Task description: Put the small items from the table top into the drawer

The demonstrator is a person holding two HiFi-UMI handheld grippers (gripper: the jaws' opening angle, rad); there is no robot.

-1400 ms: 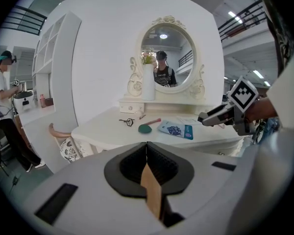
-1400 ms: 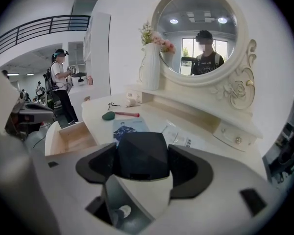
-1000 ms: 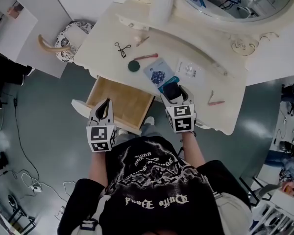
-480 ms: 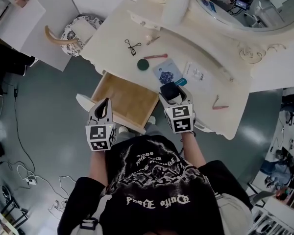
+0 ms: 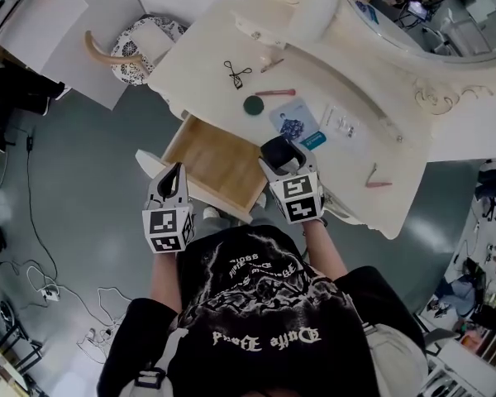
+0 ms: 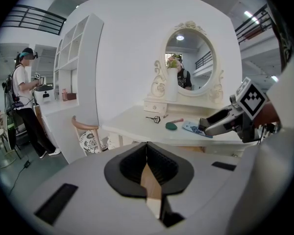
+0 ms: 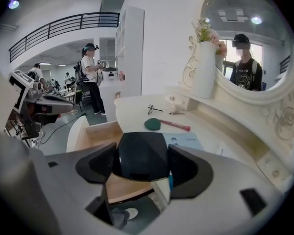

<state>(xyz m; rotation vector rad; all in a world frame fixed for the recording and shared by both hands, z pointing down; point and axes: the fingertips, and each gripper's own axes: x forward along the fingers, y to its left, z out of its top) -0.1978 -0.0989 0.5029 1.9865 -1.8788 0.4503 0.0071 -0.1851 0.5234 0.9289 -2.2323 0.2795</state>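
Note:
My right gripper [image 5: 279,154] is shut on a glossy black compact case [image 7: 143,155], held at the table's front edge just right of the open wooden drawer [image 5: 211,164]. The drawer [image 7: 99,135] shows bare wood inside. My left gripper [image 5: 175,179] hangs in front of the drawer's left corner, and its jaws [image 6: 147,153] are shut with nothing in them. On the cream table top [image 5: 207,52] lie an eyelash curler [image 5: 238,74], a green round puff [image 5: 254,104], a pink stick [image 5: 274,93], a blue card [image 5: 295,123], a teal item [image 5: 315,140] and a clear packet [image 5: 341,123].
A pink clip [image 5: 377,179] lies near the table's right end. A white vase [image 7: 204,72] and an oval mirror [image 7: 252,43] stand at the back. A patterned stool [image 5: 136,40] sits left of the table. A person [image 7: 90,77] stands farther off in the room.
My right gripper has carried the black case a little left, from over the teal item toward the drawer's right edge. The left gripper has hardly moved.

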